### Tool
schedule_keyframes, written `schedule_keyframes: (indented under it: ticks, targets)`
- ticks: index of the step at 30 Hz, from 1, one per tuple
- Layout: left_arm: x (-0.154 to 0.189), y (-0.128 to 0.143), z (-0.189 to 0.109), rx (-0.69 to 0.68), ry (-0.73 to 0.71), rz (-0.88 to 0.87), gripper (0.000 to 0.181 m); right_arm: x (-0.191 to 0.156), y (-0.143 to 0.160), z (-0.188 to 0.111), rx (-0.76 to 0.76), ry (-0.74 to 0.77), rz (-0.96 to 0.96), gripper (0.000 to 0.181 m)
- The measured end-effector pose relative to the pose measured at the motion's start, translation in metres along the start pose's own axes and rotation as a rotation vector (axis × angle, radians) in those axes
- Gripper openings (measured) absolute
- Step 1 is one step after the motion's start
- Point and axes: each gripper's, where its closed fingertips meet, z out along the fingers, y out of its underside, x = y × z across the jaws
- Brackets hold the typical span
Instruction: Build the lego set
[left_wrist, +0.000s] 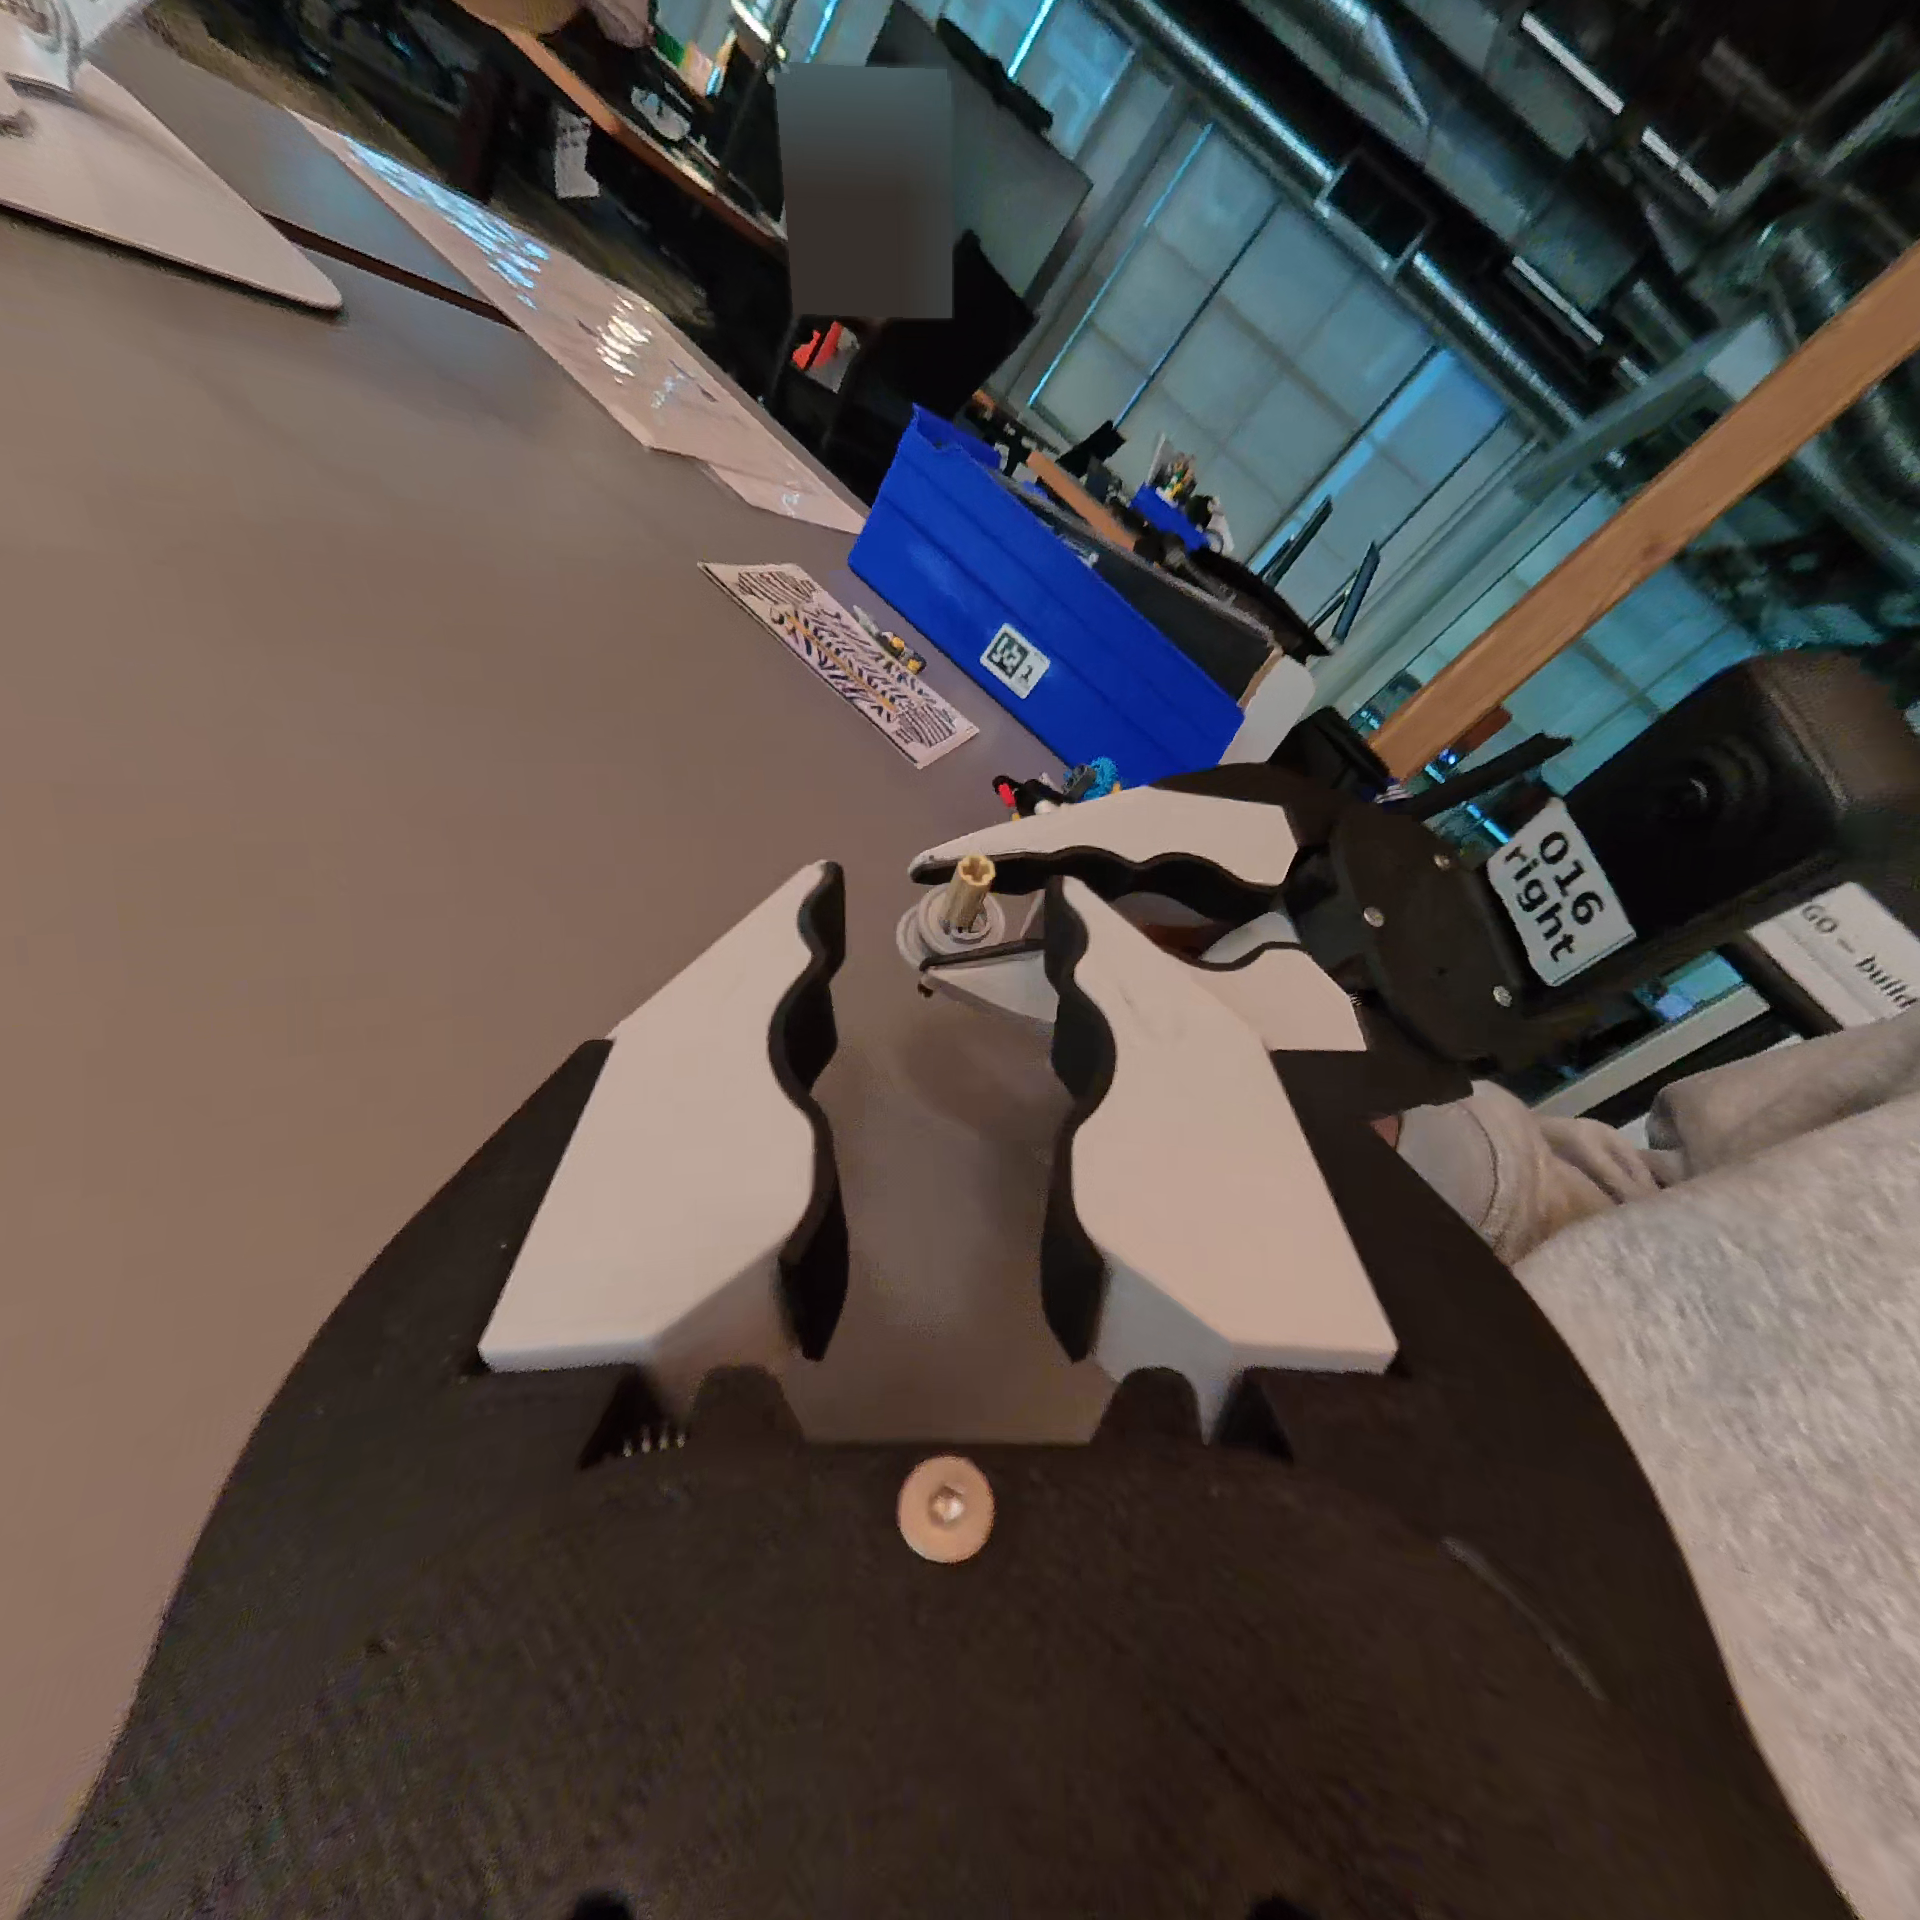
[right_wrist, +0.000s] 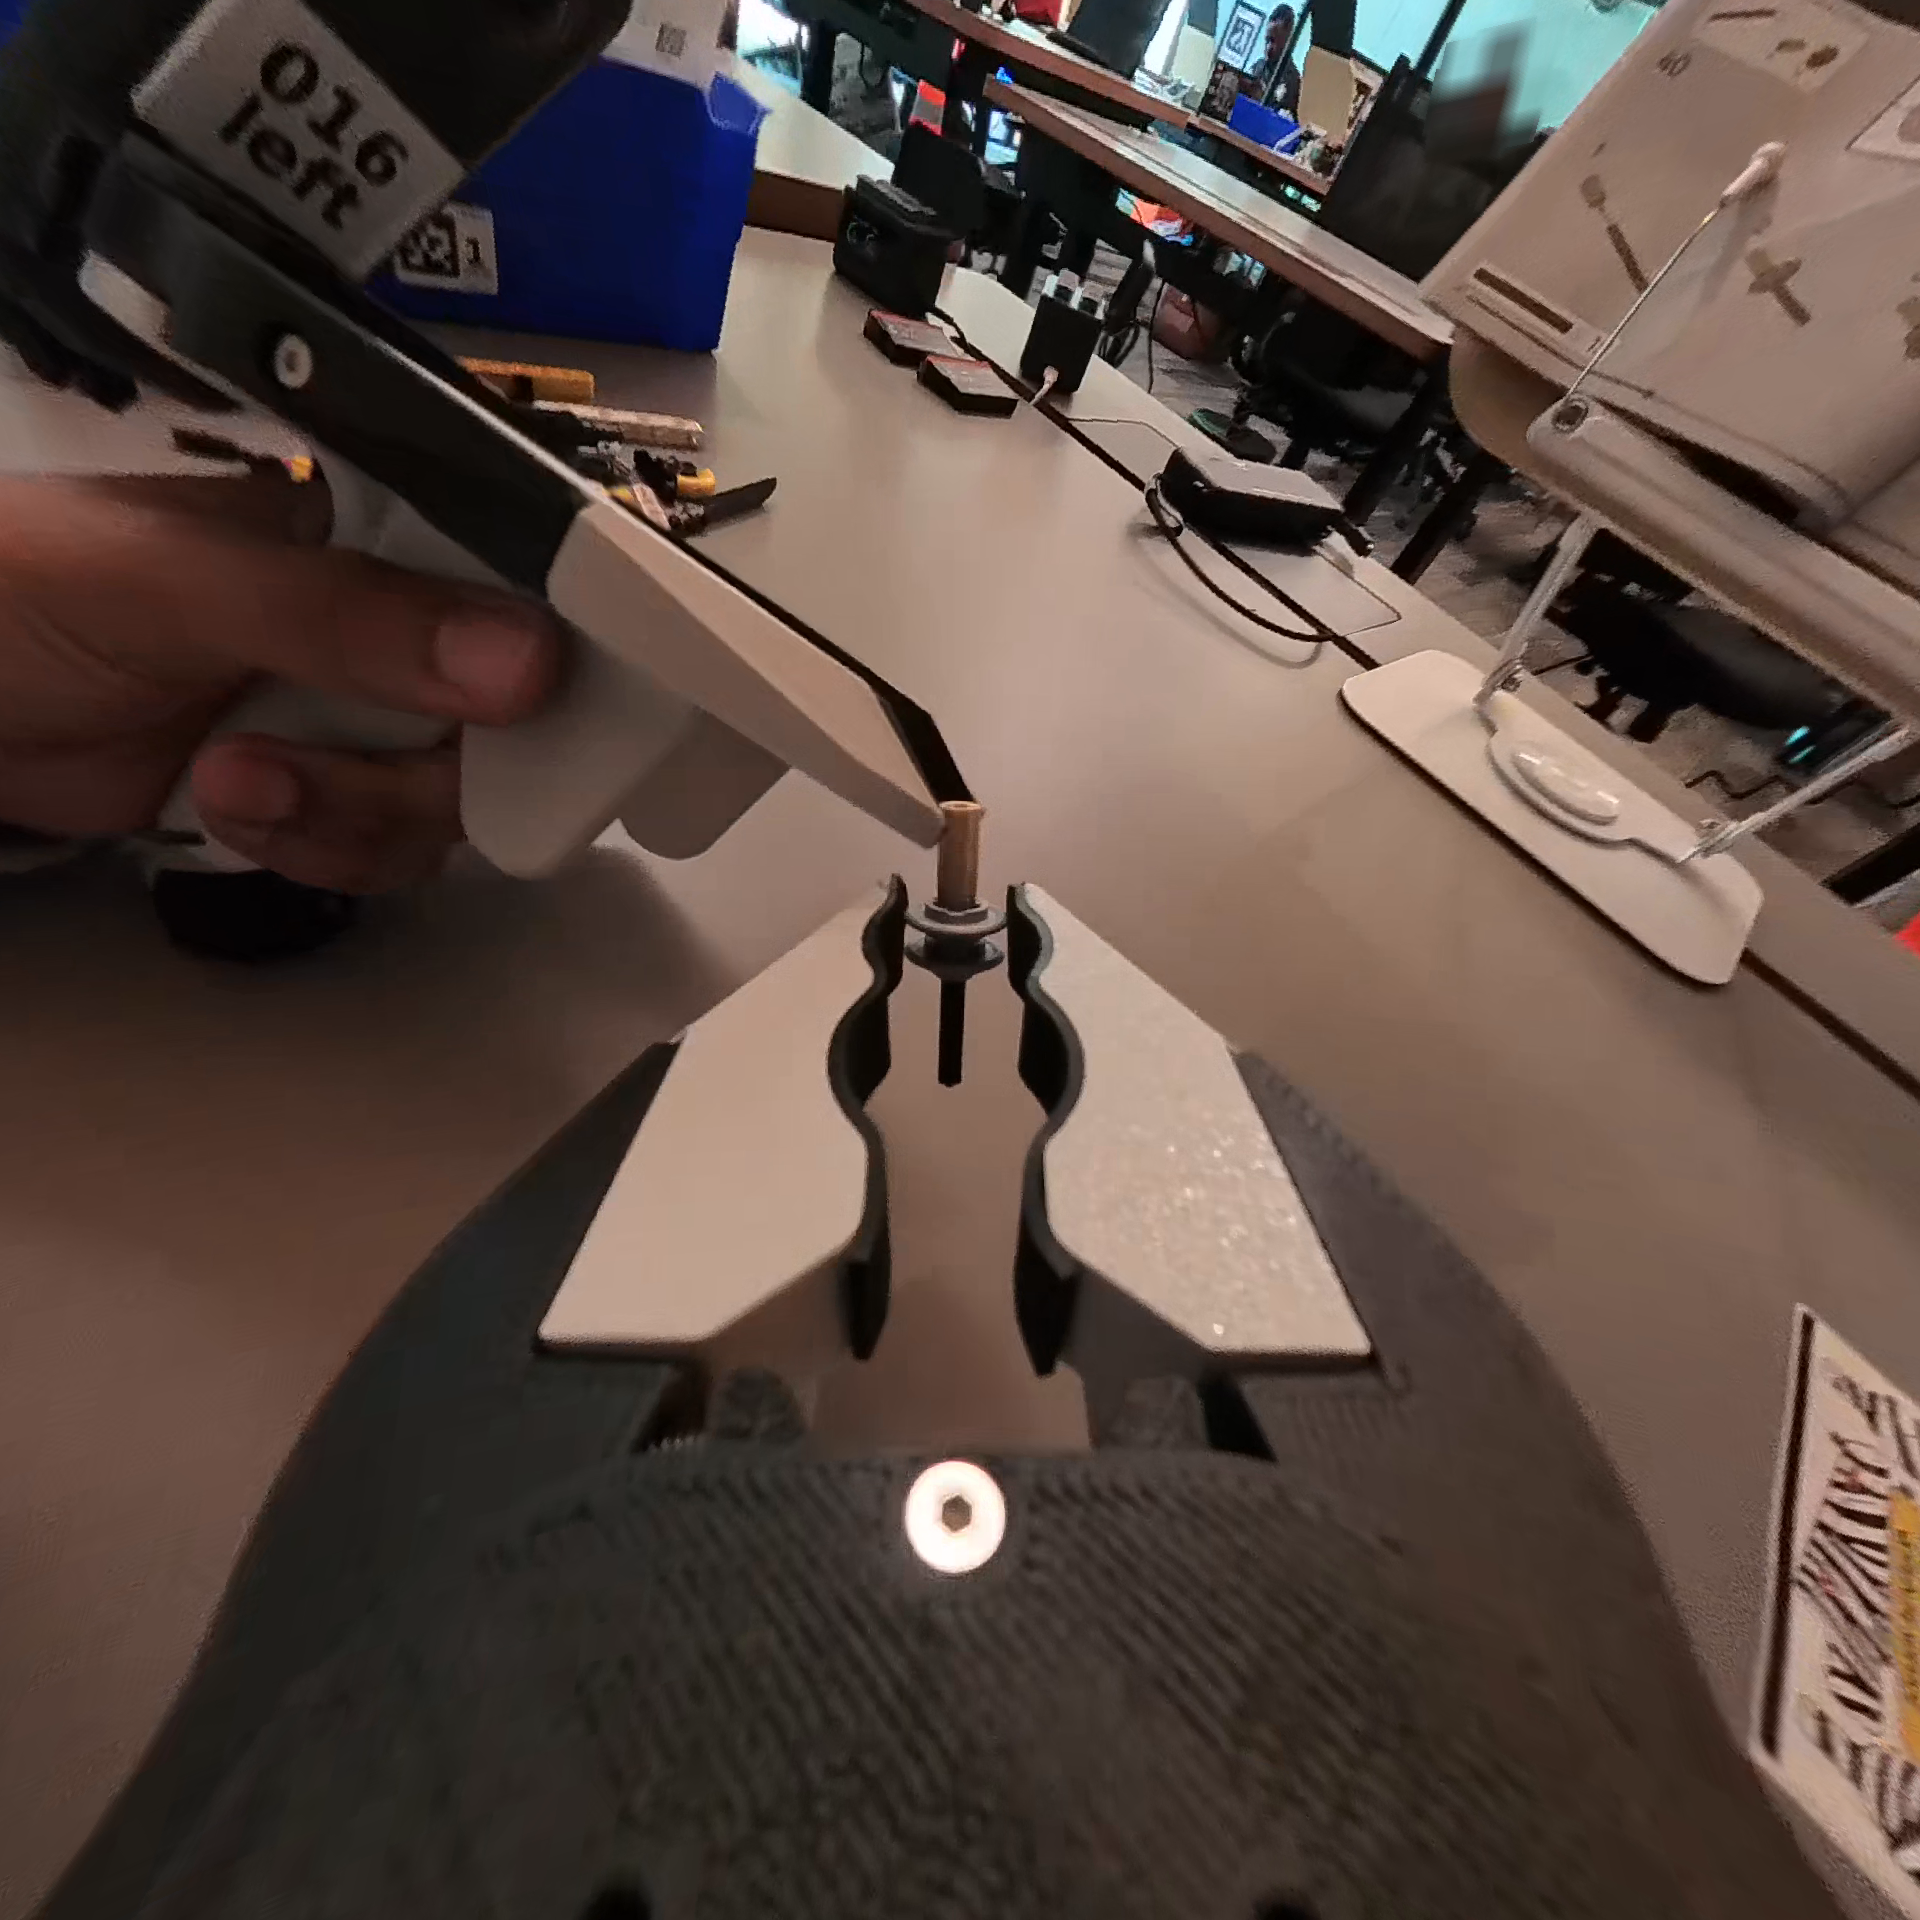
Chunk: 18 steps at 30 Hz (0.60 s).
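Note:
My right gripper (right_wrist: 953, 906) is shut on a small lego assembly: a black axle (right_wrist: 949, 1039) carrying grey discs (right_wrist: 953, 928) with a tan sleeve (right_wrist: 956, 857) on top, held upright above the grey table (right_wrist: 1091, 675). My left gripper (left_wrist: 945, 888) is open and empty. Its fingertips sit either side of the tan sleeve (left_wrist: 968, 891). In the right wrist view the left gripper (right_wrist: 925, 816) comes in from the left, and one fingertip (right_wrist: 914, 805) touches the sleeve's top. In the left wrist view the right gripper (left_wrist: 935, 920) reaches in from the right.
A blue bin (left_wrist: 1039, 613) stands at the table's far side, with loose lego parts (right_wrist: 623, 457) and a patterned sticker sheet (left_wrist: 842, 655) near it. An instruction booklet on a wire stand (right_wrist: 1683, 260) is at right. Black devices with cables (right_wrist: 1247, 488) lie beyond. A hand (right_wrist: 260, 665) holds the left gripper. Only a small space, under 4 cm, lies between the two pairs of fingers.

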Motion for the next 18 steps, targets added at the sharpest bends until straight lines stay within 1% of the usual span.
schedule_keyframes:
  ticks: [3,5,9,14,16,18]
  targets:
    - [0.002,-0.004,-0.001,0.022,0.022,-0.012,0.041,0.002,-0.002,-0.001,0.017,-0.021,0.069,0.018]
    - [0.004,-0.002,0.0,0.014,0.031,-0.014,0.042,0.002,-0.002,-0.001,0.024,-0.04,0.109,0.018]
    - [0.006,0.002,0.003,-0.006,0.037,-0.007,0.043,-0.003,-0.005,-0.002,0.053,-0.095,0.192,0.018]
    - [0.008,0.001,0.002,0.006,0.052,-0.006,0.043,0.001,-0.009,-0.004,0.09,-0.122,0.283,0.018]
    - [0.01,-0.001,0.002,0.013,0.063,-0.006,0.045,0.002,-0.011,-0.006,0.114,-0.147,0.341,0.018]
    - [0.017,-0.004,0.001,0.035,0.109,-0.016,0.052,0.002,-0.021,-0.012,0.18,-0.188,0.403,0.018]
